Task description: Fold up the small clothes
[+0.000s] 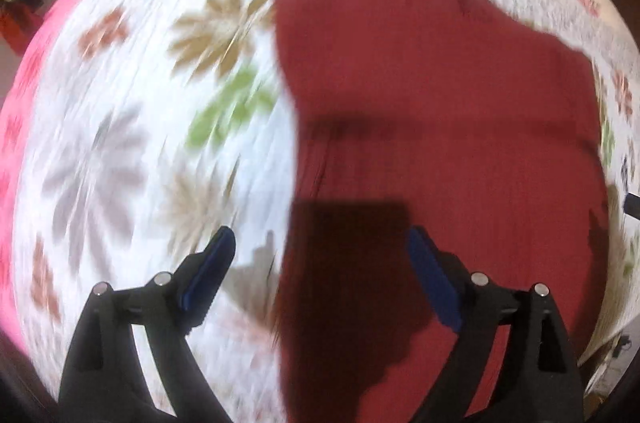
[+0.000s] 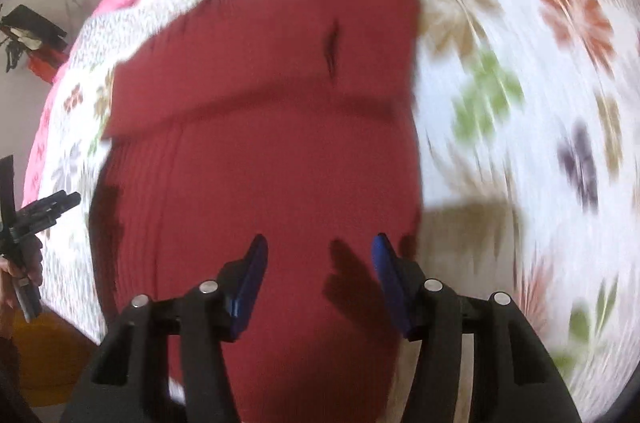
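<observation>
Looking at this one, the red garment (image 1: pixel 440 143) lies spread flat on the floral bedspread (image 1: pixel 140 143), and that flat layout makes sense: you want the cloth smoothed out so the edges are easy to find before you fold.

From the left wrist view, the left gripper (image 1: pixel 320 271) hangs above the cloth's left edge, jaws spread wide with nothing between them. One blue pad sits over the bedspread at about 7 o'clock, the other over the red fabric at about 5 o'clock, so it straddles the edge. My guess is it's lining up to pinch that side.

In the right wrist view, the right gripper (image 2: pixel 318 279) is also spread wide and empty, over the near part of the garment (image 2: pixel 260 151), close to its right edge. The top of the cloth, around 12 o'clock, looks like it's already doubled over into a band, with a dark slit or crease in it. The left gripper (image 2: pixel 48 211) shows at 9 o'clock, off the cloth's other side.

Both frames are pretty smeared, so I can't tell what kind of garment it is. A pink blanket (image 1: pixel 24 95) runs along the bed's far side.
</observation>
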A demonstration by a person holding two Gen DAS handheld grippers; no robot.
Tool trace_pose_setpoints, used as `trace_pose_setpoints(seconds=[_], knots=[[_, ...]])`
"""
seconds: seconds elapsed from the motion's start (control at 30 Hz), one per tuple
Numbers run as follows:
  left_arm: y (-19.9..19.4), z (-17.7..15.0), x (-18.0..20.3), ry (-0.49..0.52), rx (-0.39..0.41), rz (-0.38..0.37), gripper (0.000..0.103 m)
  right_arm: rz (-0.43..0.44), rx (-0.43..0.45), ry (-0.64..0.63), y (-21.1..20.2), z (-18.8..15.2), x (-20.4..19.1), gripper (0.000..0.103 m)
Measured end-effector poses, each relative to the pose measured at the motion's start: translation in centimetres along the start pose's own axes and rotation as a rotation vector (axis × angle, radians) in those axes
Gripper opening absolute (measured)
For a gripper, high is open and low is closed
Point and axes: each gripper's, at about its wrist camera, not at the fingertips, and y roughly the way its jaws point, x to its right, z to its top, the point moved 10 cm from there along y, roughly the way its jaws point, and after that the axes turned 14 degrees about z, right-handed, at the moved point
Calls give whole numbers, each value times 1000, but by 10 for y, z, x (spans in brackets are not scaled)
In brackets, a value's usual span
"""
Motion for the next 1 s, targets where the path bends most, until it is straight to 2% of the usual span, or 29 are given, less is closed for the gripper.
trace_pose_setpoints(seconds=[0.1,0.2,0.33,0.47,0.73,0.9,1.0], knots=[[6,-52,-12,-17,-71,-1,87,-24,-39,37,2,-52,5,55],[8,-98,-18,-3,-100,6,87,-27,-72,77,5,-94,13,55],[13,-132,-15,11,-128,8,87,-19,-100,129,8,-137,20,57],[19,-164,-19,-11,-169,-4,87,-37,-103,143,7,-153,28,66],[27,-209,-12,-38,-230,-68,87,-8,-143,173,12,-181,39,67],[39,-224,0,-4,-255,-50,87,-22,-149,173,20,-187,39,69],[39,-231,2,-1,-250,-53,89,3,-153,173,29,-189,29,69]])
